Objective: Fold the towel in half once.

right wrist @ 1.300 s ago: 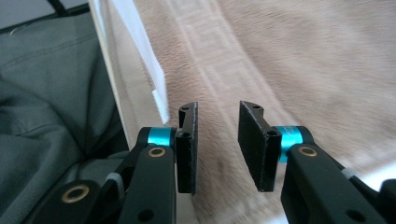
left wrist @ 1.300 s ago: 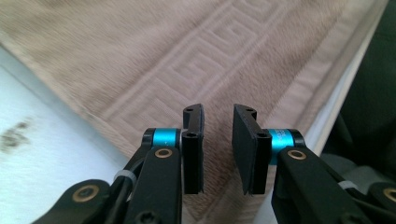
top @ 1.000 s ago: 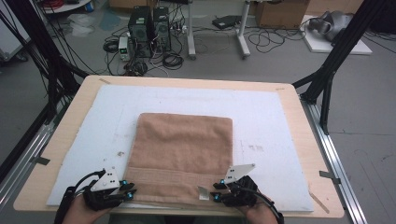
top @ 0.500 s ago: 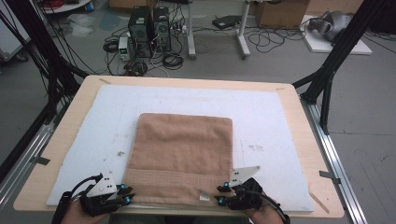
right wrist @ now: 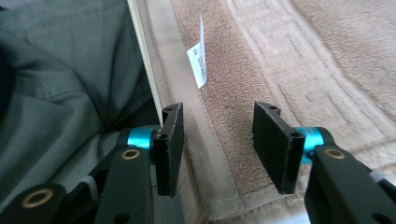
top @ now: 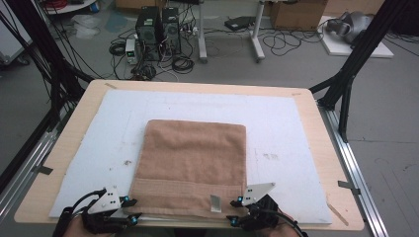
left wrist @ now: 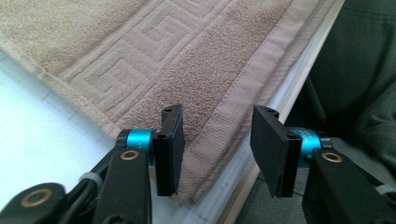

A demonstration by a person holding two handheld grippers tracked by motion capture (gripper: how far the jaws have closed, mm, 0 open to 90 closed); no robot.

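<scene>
Two tools at the bottom of the high view, one at each near corner of the brown towel [top: 192,158]. Left tool [top: 131,208] at the lower-left corner, right tool [top: 235,209] at the lower-right corner. Both released: jaws just opened, standing apart, pads clear of the cloth.

Seen along the left tool [left wrist: 217,116]: straddles the stitched hem with the black pads on either side of it, pinching nothing. The same along the right tool [right wrist: 217,114]: hem and corner lying loose between the spread pads, white care label [right wrist: 198,60] sticking up farther along the edge, toward the top of that frame.

Towel's place: folded into a near-square, flat on the white mat [top: 286,128] that covers the tabletop [top: 316,148], in the lower middle of the high view, with its patterned border and hem along the tabletop's near edge. No raised corner, no visible bunching; label [top: 215,202] standing near the lower-right corner.

Reads as a let-go after laying a fold down: cloth set, grip given up on both sides at once. Probably marks the end of this fold. Next, likely, calls for backing both tools off the hem without dragging it, then regrasping for another fold. Main risk: a pad catching the hem or label and pulling the edge out of line.
</scene>
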